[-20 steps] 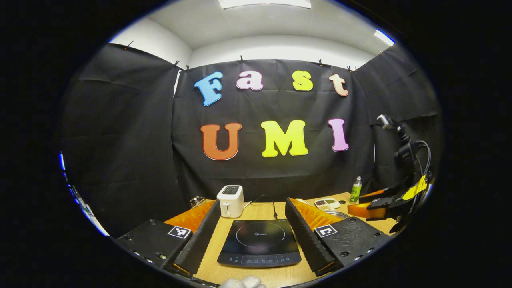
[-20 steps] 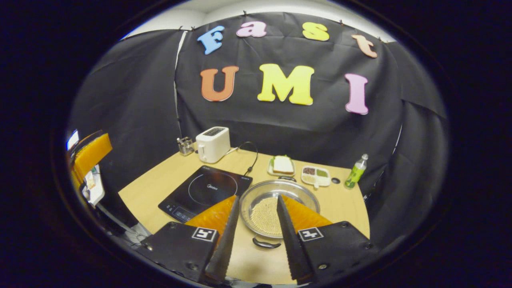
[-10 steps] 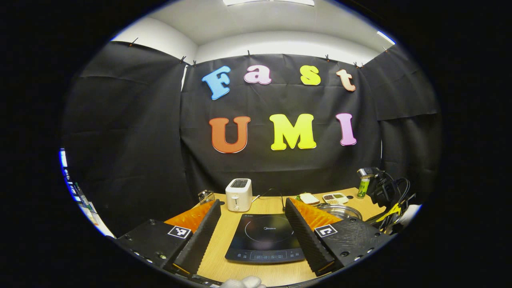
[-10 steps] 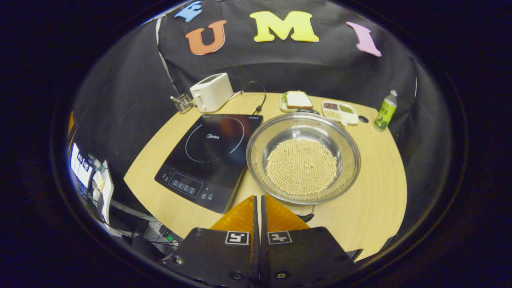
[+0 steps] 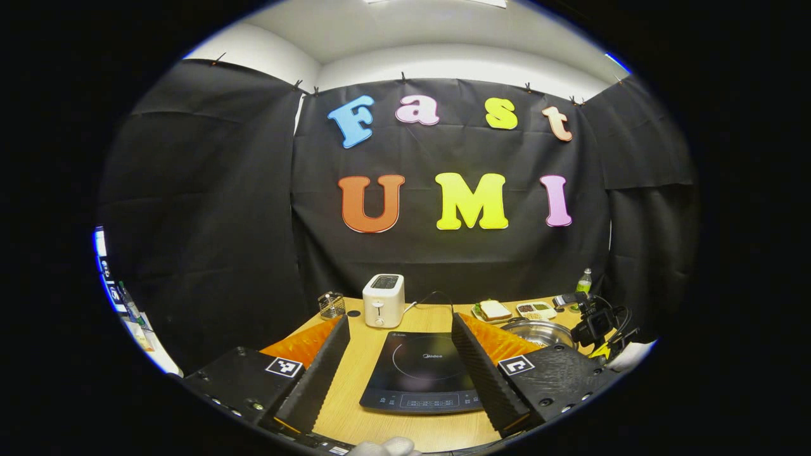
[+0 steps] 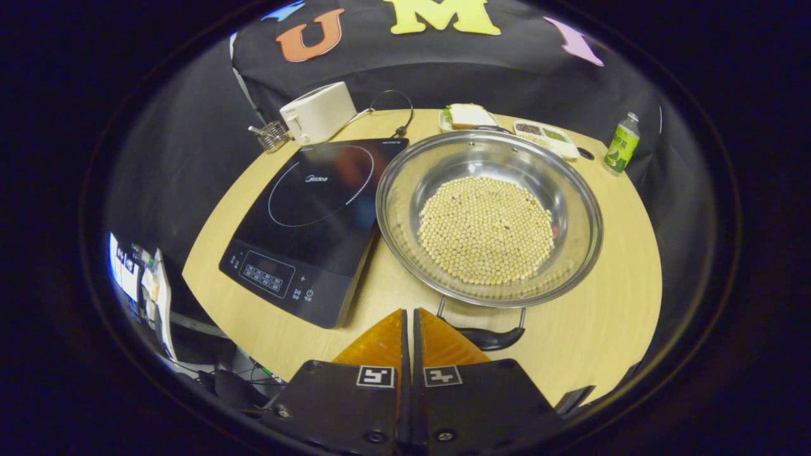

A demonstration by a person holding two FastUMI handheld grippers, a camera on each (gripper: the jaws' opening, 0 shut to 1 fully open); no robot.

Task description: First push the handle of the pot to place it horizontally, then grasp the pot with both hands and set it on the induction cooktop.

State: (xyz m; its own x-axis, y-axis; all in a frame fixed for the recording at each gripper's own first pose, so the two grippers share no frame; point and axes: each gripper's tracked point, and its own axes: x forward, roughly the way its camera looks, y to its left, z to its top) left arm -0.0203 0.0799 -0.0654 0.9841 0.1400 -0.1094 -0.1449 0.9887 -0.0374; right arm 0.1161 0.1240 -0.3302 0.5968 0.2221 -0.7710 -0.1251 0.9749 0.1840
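Note:
A shallow steel pot (image 6: 488, 218) holding pale beans stands on the wooden table to the right of the black induction cooktop (image 6: 310, 218). Its near black handle (image 6: 491, 339) lies just beyond my right gripper (image 6: 410, 315), whose orange fingers are shut together with nothing between them, hovering over the table's near edge. In the left gripper view my left gripper (image 5: 400, 332) stands open above the cooktop (image 5: 424, 373), with the pot's rim (image 5: 538, 329) to the right behind its right finger. The other gripper (image 5: 595, 326) is seen at the far right over the pot.
A white toaster (image 6: 317, 113), a small wire holder (image 6: 272, 134) and a black cable (image 6: 393, 111) sit behind the cooktop. A sandwich plate (image 6: 469, 115), a divided snack tray (image 6: 545, 134) and a green bottle (image 6: 619, 144) stand behind the pot. Black cloth encloses the table.
My right gripper has shut and dropped low toward the pot's near handle, so the pot looms larger. My left gripper has drifted slightly, staying open over the cooktop.

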